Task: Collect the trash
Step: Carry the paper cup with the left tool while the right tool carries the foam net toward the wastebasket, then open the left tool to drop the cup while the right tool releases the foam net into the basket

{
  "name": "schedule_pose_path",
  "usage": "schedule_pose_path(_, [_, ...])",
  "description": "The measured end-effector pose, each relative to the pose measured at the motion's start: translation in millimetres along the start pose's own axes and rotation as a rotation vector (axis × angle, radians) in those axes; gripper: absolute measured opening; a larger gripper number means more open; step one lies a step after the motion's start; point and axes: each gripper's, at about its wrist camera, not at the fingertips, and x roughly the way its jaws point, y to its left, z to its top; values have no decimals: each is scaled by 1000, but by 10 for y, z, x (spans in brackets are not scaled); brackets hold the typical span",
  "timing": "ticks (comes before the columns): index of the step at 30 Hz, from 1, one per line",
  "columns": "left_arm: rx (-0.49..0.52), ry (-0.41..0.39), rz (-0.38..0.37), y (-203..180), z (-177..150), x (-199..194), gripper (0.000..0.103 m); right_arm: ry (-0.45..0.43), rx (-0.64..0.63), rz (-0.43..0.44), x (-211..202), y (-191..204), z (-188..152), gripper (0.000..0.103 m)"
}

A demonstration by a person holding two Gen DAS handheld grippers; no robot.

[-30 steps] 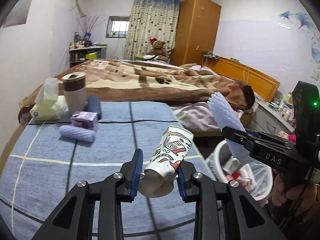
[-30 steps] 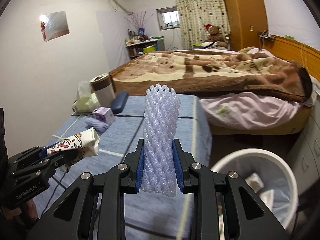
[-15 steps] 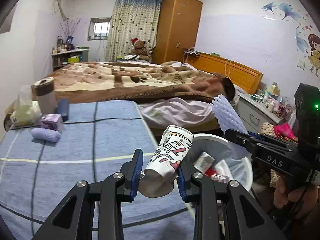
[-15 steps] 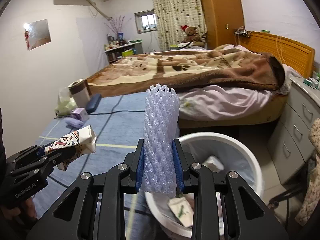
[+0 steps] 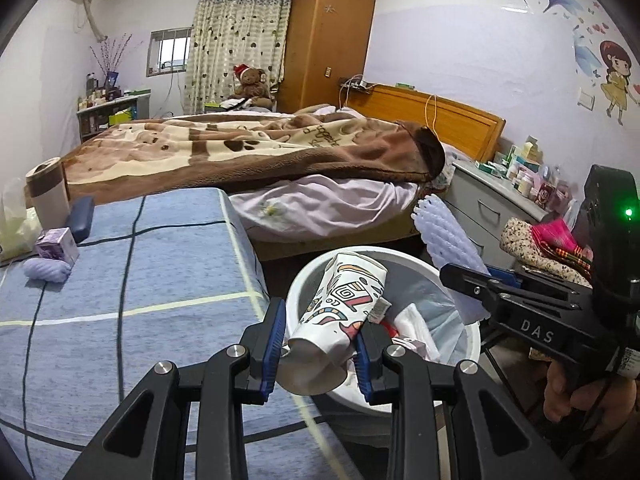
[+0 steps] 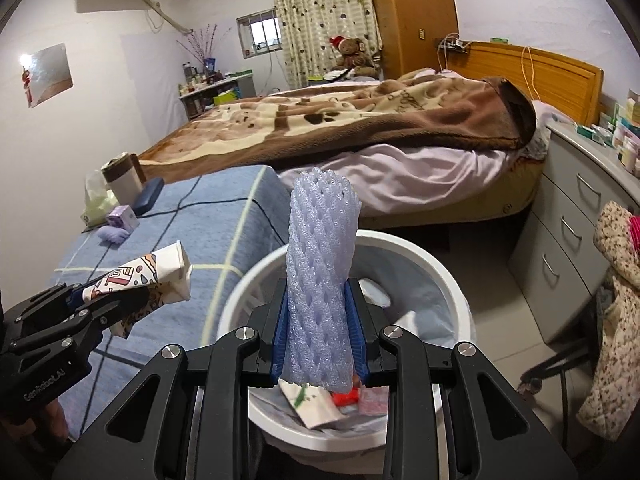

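My left gripper (image 5: 318, 354) is shut on a crumpled printed paper cup (image 5: 340, 316) and holds it over the near rim of the white trash bin (image 5: 298, 280). My right gripper (image 6: 320, 326) is shut on a purple foam net sleeve (image 6: 320, 264), held upright above the same bin (image 6: 452, 280). The bin holds wrappers and paper. The right gripper (image 5: 476, 280) with the sleeve (image 5: 444, 240) shows at right in the left wrist view; the left gripper (image 6: 120, 300) with the cup (image 6: 156, 276) shows at left in the right wrist view.
A blue checked table (image 5: 120, 300) stands left of the bin, with a purple box (image 5: 58, 244), another foam sleeve (image 5: 46, 270), a mug (image 5: 46, 196), a dark case (image 5: 80, 218) and tissues. A bed (image 5: 260, 148) lies behind. Grey drawers (image 6: 568, 216) and a cloth-draped chair (image 6: 616, 320) stand right.
Both grippers have swung right, away from the table, and now hang over the trash bin. Each still holds its item.
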Motion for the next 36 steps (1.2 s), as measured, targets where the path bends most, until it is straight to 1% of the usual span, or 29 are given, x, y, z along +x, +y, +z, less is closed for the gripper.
schedule_pose_path(10, [23,23,-12,-170,19,171,32,42,21,-26,64,-136,-47,28])
schedule_pose_path(13, [1,31,-17,-156,23,236,32,60,29,-37,105,-157,-58,28])
schedule_pose_path(16, [8,34,-10,-173,30,292,32,71,37,-44,134,-178,-63,28])
schedule_pose_path(19, [-6,41,-22,-168,31,341,32,82,44,-56,158,-198,-68,28])
schedule_pose_path(20, [-8,42,-22,-167,29,347,32,84,46,-57,161,-200,-70,29])
schedule_pose_path(21, [-4,42,-22,-171,27,352,37,85,47,-58,163,-203,-69,29])
schedule_pose_path(23, [-8,42,-26,-161,22,348,43,87,47,-62,165,-203,-72,30])
schedule_pose_path(26, [-15,43,-35,-130,25,345,47,86,53,-71,166,-201,-67,31])
schedule_pose_path(27, [-12,40,-34,-128,26,337,49,84,57,-70,165,-203,-63,33])
schedule_pose_path(28, [-12,39,-34,-124,28,332,50,82,60,-71,164,-205,-61,35])
schedule_pose_path(30, [-20,38,-37,-106,34,318,52,81,65,-77,162,-205,-57,42])
schedule_pose_path(36, [-31,25,-23,-38,38,252,52,78,67,-80,171,-194,-48,43])
